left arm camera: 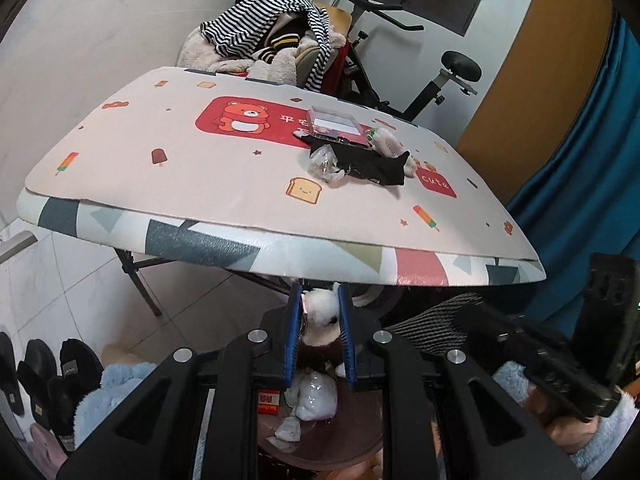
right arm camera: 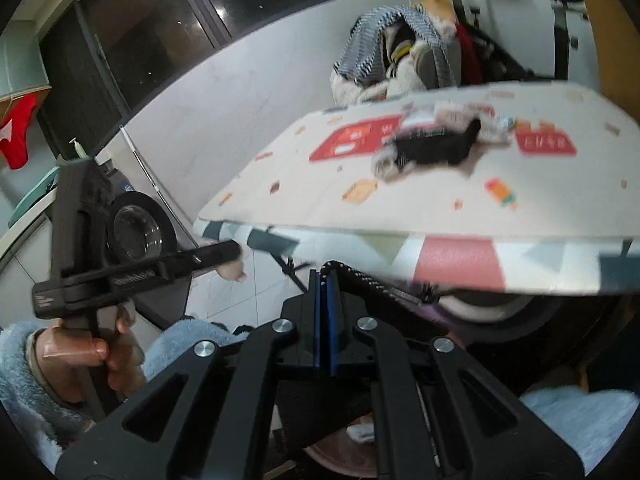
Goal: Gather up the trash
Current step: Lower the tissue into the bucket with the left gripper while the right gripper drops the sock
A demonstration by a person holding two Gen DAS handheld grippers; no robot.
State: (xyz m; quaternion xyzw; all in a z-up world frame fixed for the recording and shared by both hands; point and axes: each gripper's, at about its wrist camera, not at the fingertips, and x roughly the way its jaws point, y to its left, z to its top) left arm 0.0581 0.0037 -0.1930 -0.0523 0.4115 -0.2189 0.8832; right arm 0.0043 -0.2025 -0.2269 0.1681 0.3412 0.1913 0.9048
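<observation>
While left tongs (left arm camera: pixel 320 312) clamp tissue (left arm camera: pixel 320 310), table edge (left arm camera: pixel 280 246) looms overhead.

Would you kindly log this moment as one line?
left gripper: shut on tissue wad above bin | right gripper: shut | table: trash remains

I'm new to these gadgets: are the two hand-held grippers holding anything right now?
The left hand-held gripper pinches a white crumpled tissue wad across its middle. The right hand-held gripper is shut, apparently on nothing.
</observation>
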